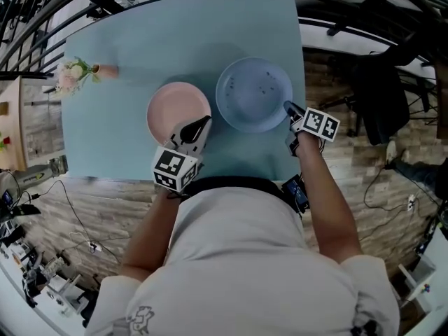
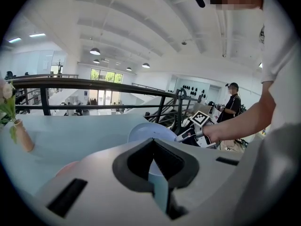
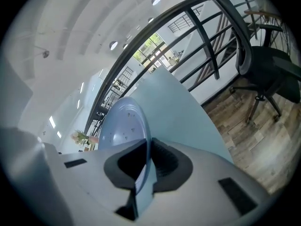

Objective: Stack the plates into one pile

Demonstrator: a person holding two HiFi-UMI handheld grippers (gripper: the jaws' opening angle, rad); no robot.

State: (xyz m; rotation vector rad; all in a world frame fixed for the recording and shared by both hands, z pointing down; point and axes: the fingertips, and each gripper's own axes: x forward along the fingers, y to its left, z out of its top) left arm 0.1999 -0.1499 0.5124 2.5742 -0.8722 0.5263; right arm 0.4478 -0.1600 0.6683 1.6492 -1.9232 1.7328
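Two plates on the go here. The blue plate sits toward the right side of the table, and its right-hand rim is pinched between my right gripper's pads, jaws narrow and tight on the edge. Just beside it to the left lies the pink plate, flat and on its own. My left gripper hangs over that plate's near rim, jaws drawn together with nothing between them.

Underneath is a pale blue table, smooth and plain, with a small vase of flowers lying over at its far left corner. A black railing runs behind the table, wood-look floor spreads to the right, and a dark office chair stands off that way.

My right forearm reaches forward along the table's right edge, gripper angled down at the rim. My left forearm is tucked closer in, gripper pointing forward and down.
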